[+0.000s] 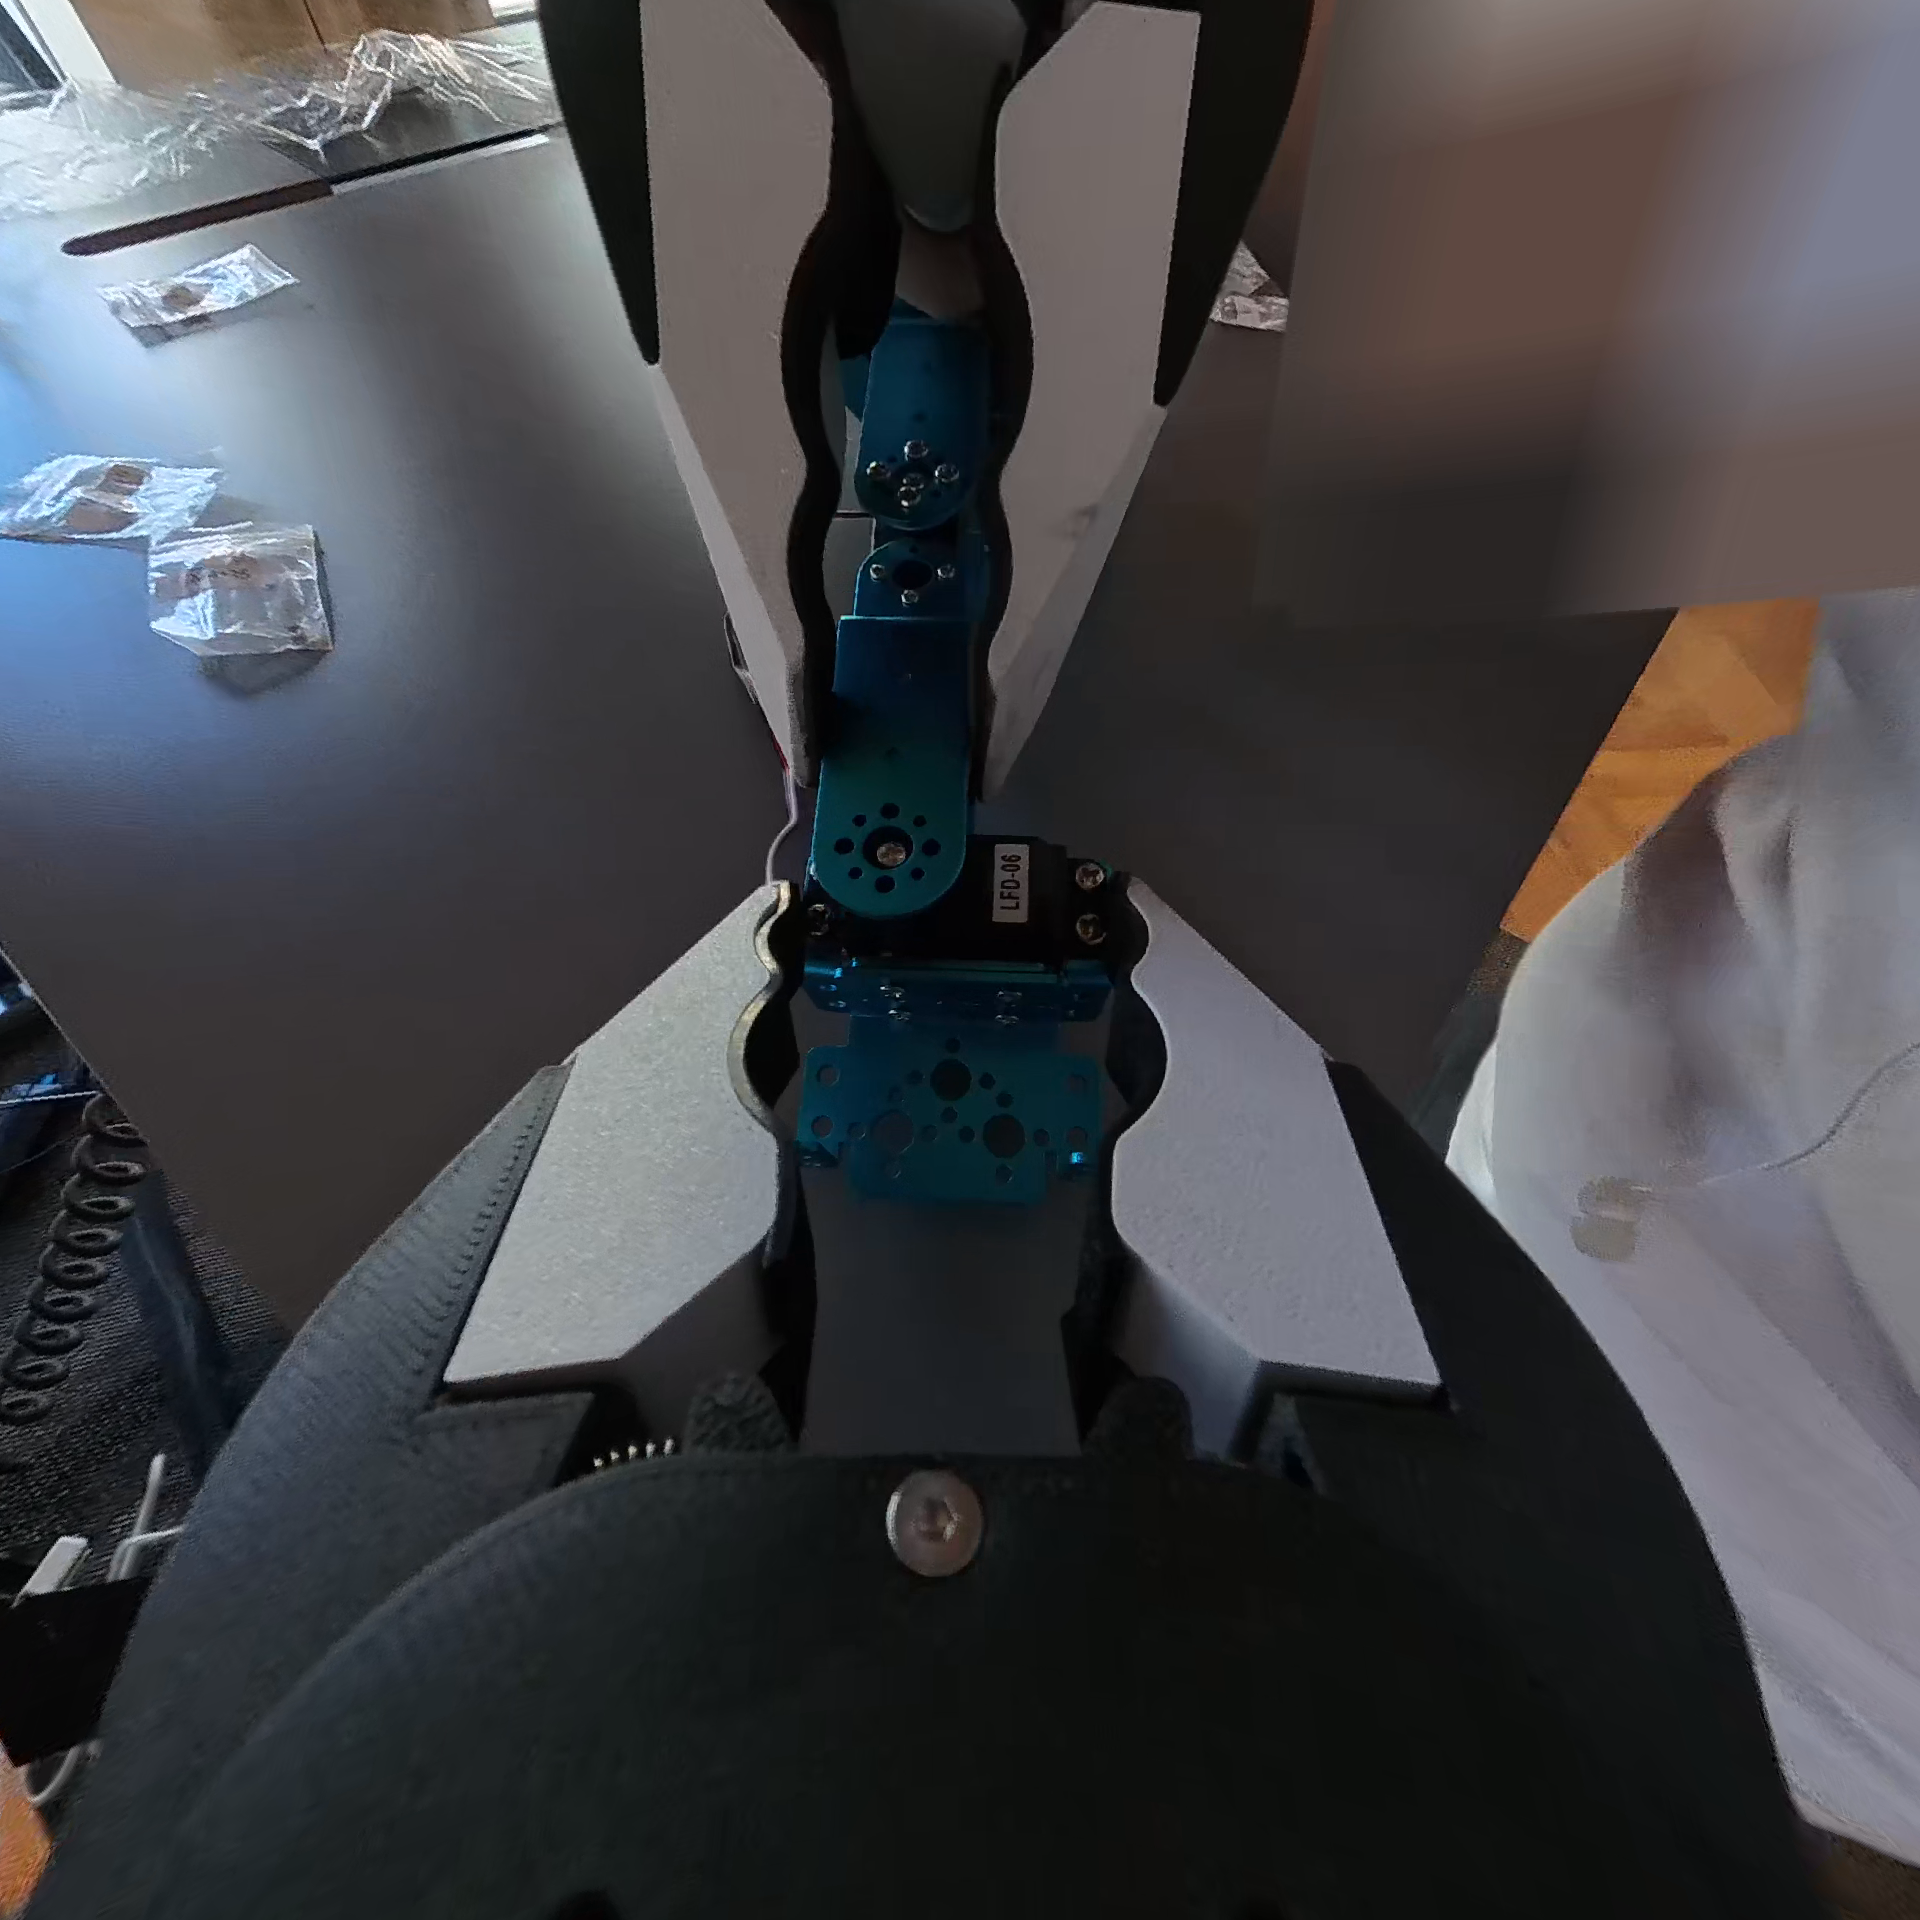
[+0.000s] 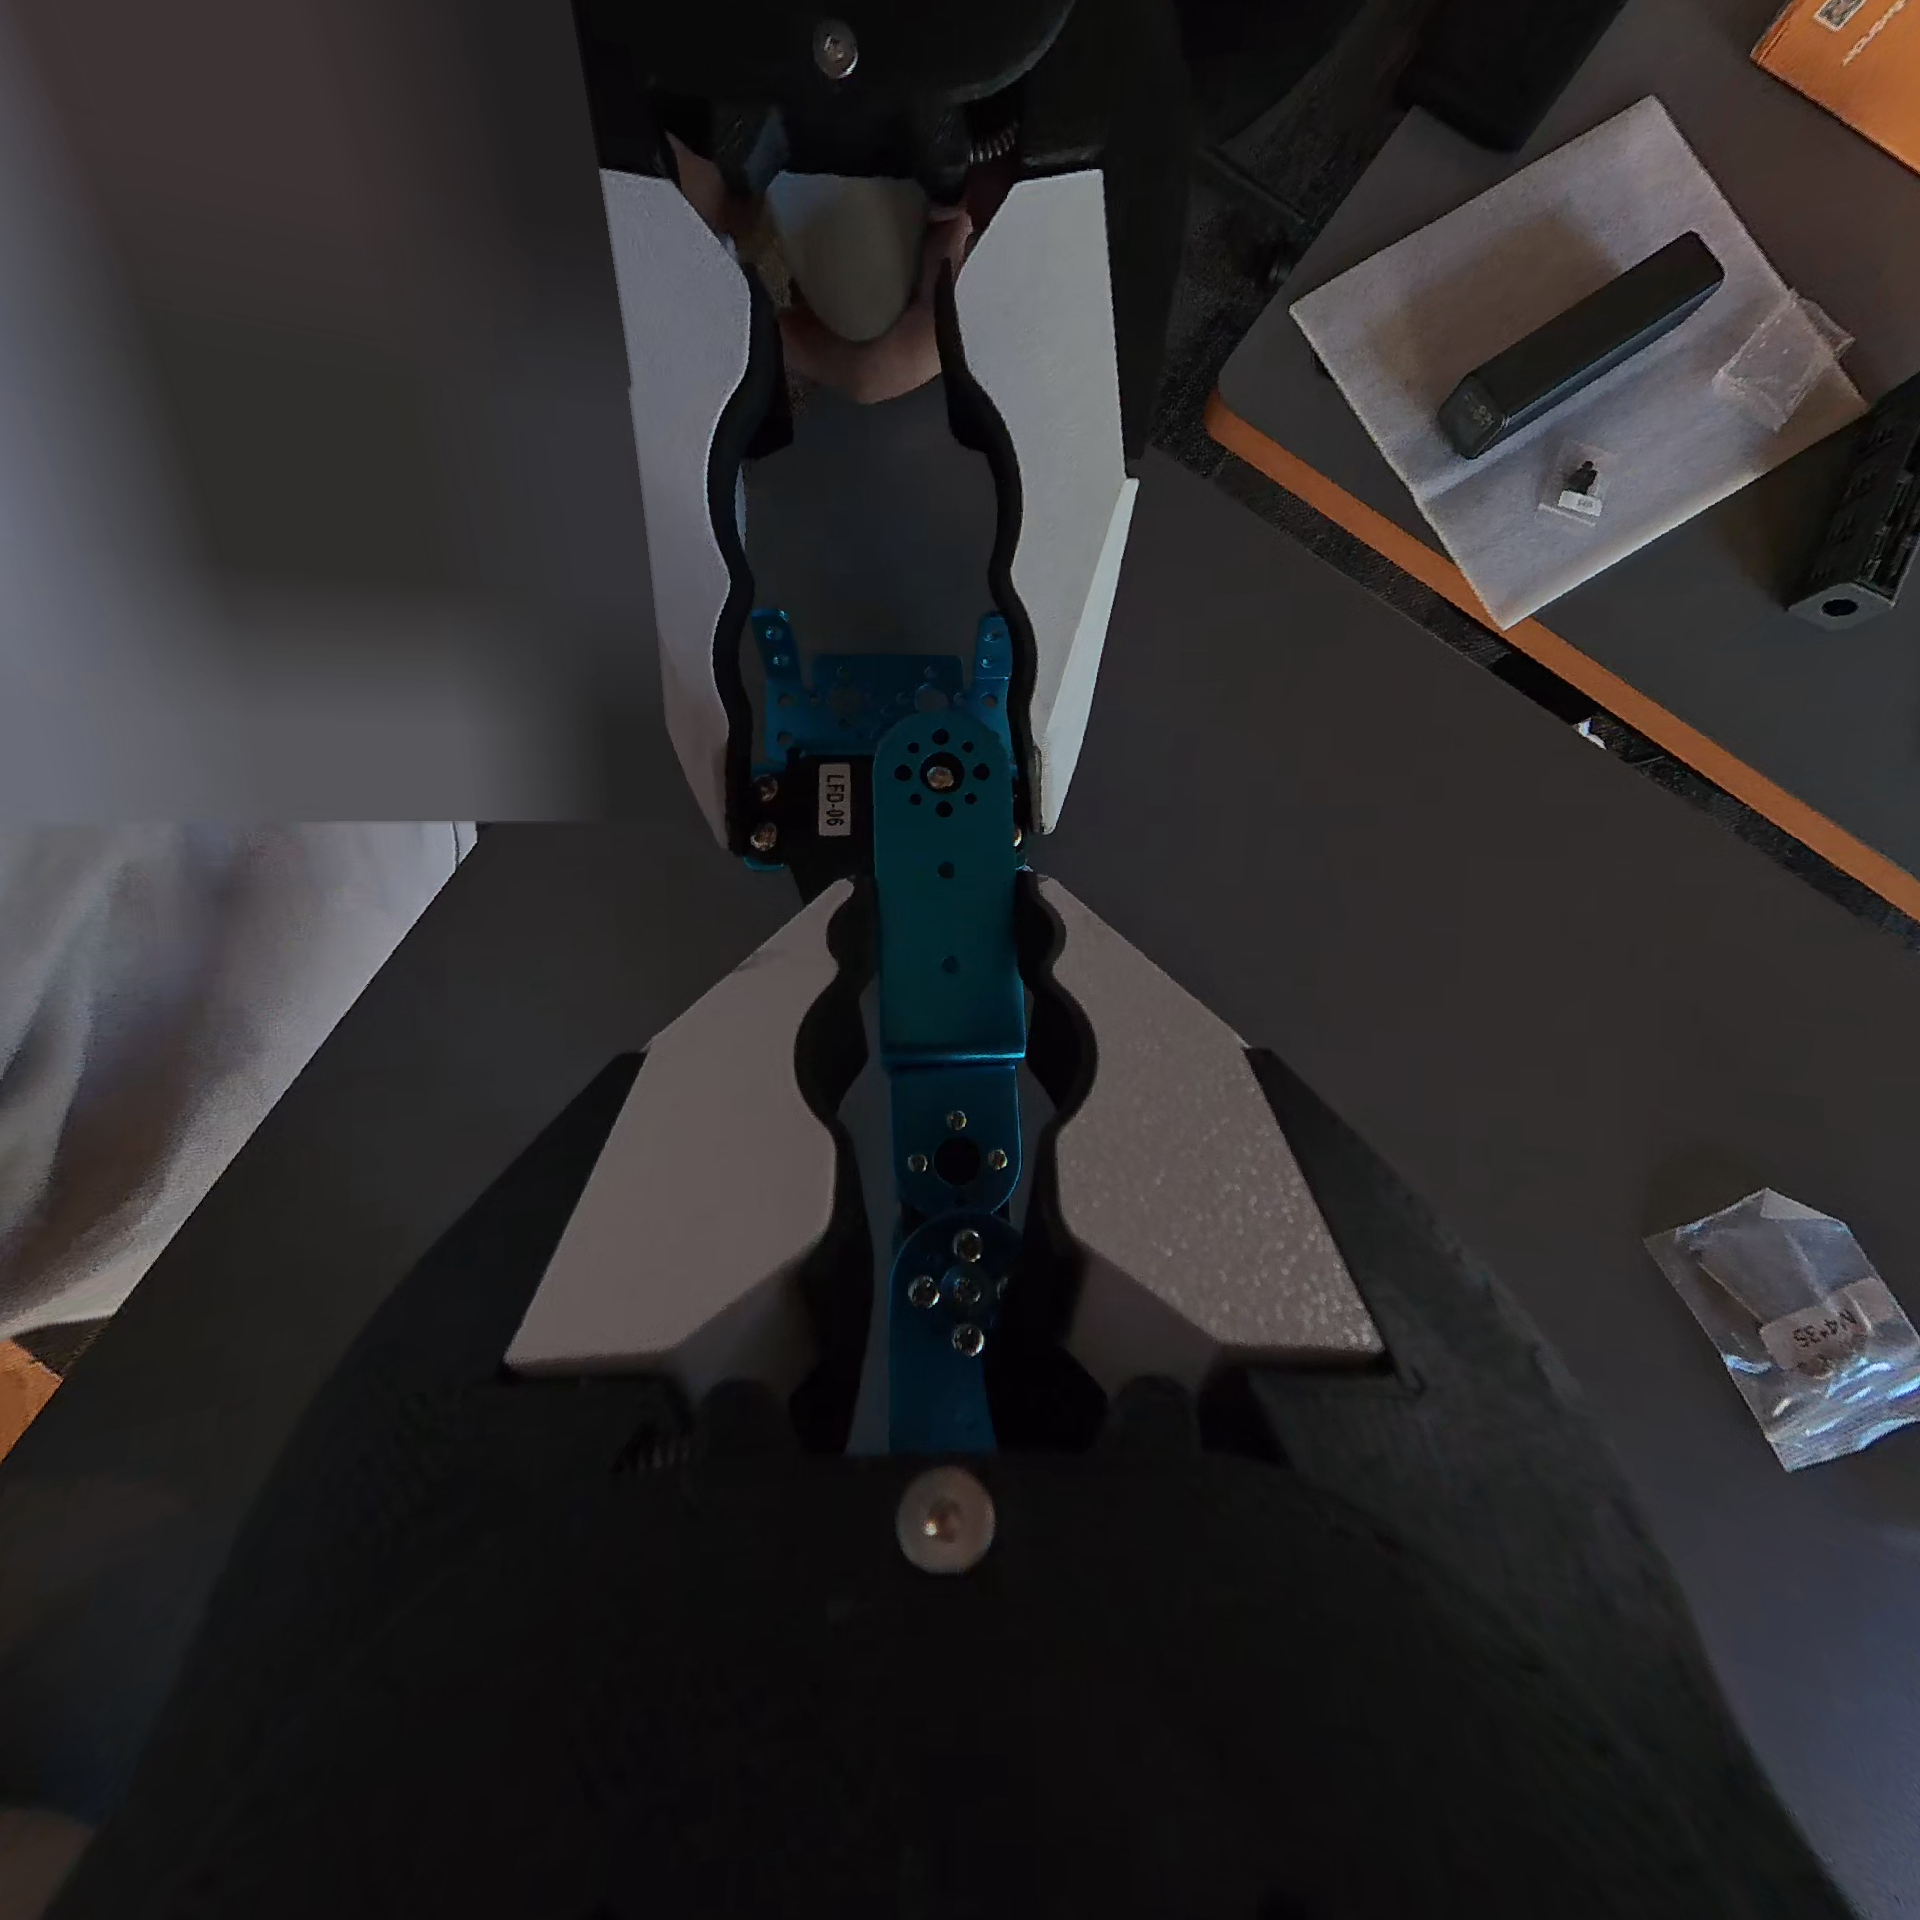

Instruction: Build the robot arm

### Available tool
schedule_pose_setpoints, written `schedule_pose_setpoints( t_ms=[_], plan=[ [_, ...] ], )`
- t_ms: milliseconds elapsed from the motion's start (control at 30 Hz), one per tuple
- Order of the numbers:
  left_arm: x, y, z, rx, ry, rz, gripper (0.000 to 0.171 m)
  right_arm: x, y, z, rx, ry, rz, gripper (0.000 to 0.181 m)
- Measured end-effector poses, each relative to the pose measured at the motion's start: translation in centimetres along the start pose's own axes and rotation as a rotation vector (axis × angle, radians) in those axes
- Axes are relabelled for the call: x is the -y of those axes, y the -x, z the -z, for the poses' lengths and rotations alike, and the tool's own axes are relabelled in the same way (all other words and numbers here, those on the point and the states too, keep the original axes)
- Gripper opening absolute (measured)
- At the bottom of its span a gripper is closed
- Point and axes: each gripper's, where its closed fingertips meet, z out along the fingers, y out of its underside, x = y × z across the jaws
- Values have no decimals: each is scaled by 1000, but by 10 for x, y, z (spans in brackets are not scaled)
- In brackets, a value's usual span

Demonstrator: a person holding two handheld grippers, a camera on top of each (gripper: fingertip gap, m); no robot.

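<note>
A blue metal bracket assembly with a black servo point(image 1: 1044, 896) is held in the air between my two grippers, which face each other. My left gripper point(image 1: 956, 909) is shut on the servo and its blue base bracket point(image 1: 945, 1127). My right gripper point(image 1: 899, 774) comes in from the top and is shut on the long blue arm bracket point(image 1: 899, 675). In the right wrist view my right gripper point(image 2: 940, 883) clamps the arm bracket point(image 2: 951, 966). Beyond it my left gripper point(image 2: 888, 826) holds the servo point(image 2: 800, 816) and the base bracket point(image 2: 831, 696).
A dark grey table point(image 2: 1351, 935) lies below. Small plastic parts bags point(image 1: 239, 592) point(image 2: 1797, 1340) and crumpled clear wrap point(image 1: 312, 94) lie on it. A black block point(image 2: 1579, 343) rests on a white foam sheet point(image 2: 1475, 520). A person in white point(image 1: 1714, 1195) is close by. Both grippers' tips are close together, under 4 cm apart.
</note>
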Motion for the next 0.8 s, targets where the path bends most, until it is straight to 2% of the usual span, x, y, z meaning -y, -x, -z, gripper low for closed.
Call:
schedule_pose_setpoints(
  t_ms=[567, 800],
  plan=[
    [-3, 0, 7, 107, -19, -53, 62, 0, 4, 0, -49, 4, 38, 29],
    [-8, 1, 12, 92, -50, 12, 62, 0, 3, 0, -21, 2, 11, 28]
  ],
)
